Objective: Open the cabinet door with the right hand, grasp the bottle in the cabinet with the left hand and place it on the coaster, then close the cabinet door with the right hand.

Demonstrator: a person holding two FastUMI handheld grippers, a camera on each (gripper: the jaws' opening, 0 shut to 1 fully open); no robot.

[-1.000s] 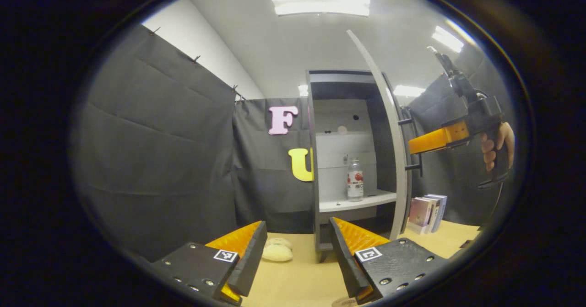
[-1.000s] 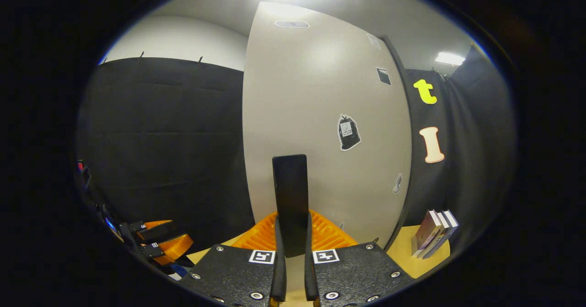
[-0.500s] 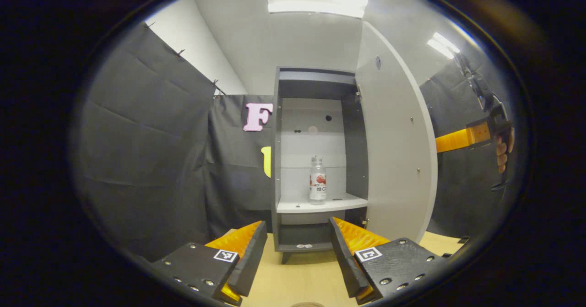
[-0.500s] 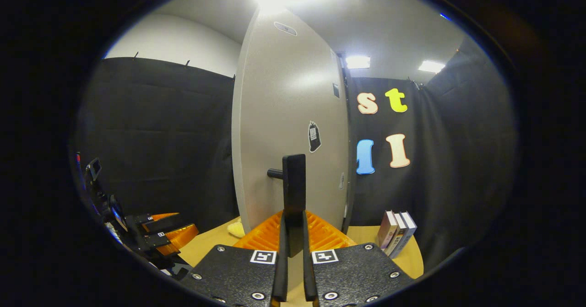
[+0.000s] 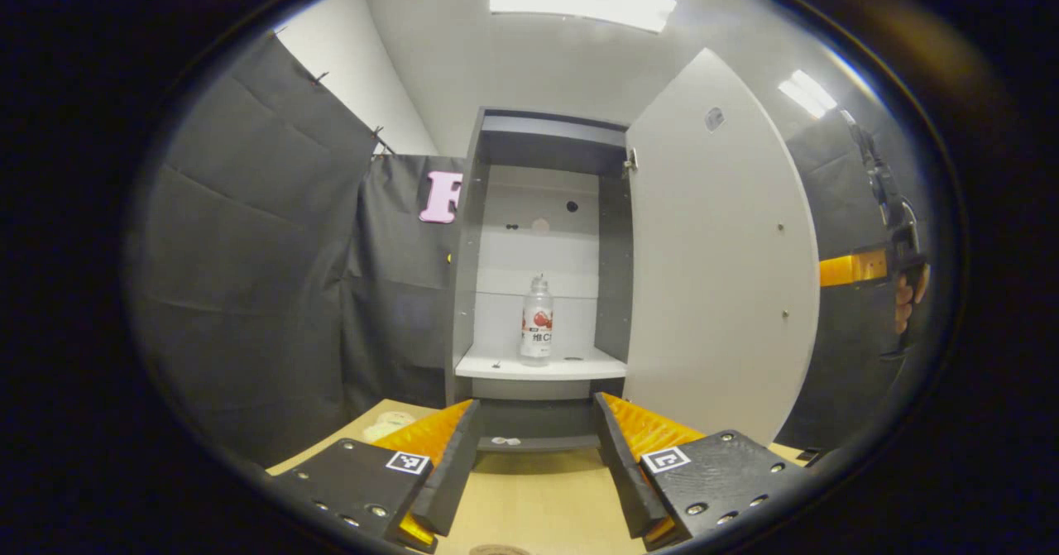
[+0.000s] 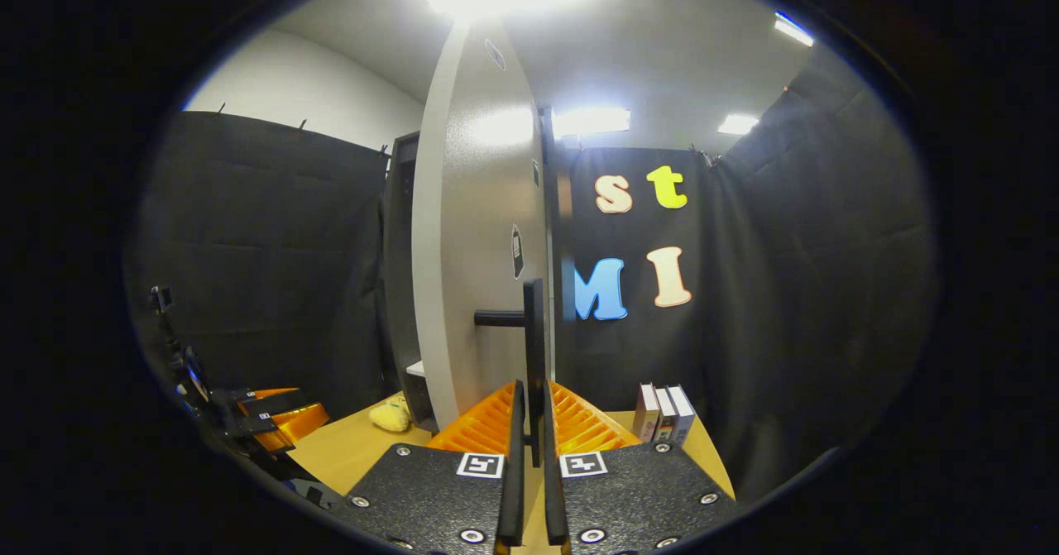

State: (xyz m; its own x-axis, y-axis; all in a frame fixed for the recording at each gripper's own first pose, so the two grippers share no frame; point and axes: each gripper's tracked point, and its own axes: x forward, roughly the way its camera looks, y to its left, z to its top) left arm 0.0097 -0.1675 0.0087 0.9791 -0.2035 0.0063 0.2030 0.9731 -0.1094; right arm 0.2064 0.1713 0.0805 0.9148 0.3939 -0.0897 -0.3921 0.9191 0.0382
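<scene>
- While the bottle (image 5: 536, 318) stands upright on the cabinet shelf (image 5: 538, 366), near its front edge, the door (image 5: 718, 249) stands swung wide.
- Right gripper (image 6: 530, 456) clamps the door handle (image 6: 534, 348); opening appears complete.
- Left gripper (image 5: 534, 464), spread wide, must next advance to the bottle.

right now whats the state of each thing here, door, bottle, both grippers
cabinet door: swung wide open
door handle: clamped between the right gripper's fingers
bottle: upright on the cabinet shelf, capped, untouched
left gripper: open, empty, aimed at the cabinet, short of the bottle
right gripper: shut on the door handle
books: standing upright on the table
</scene>
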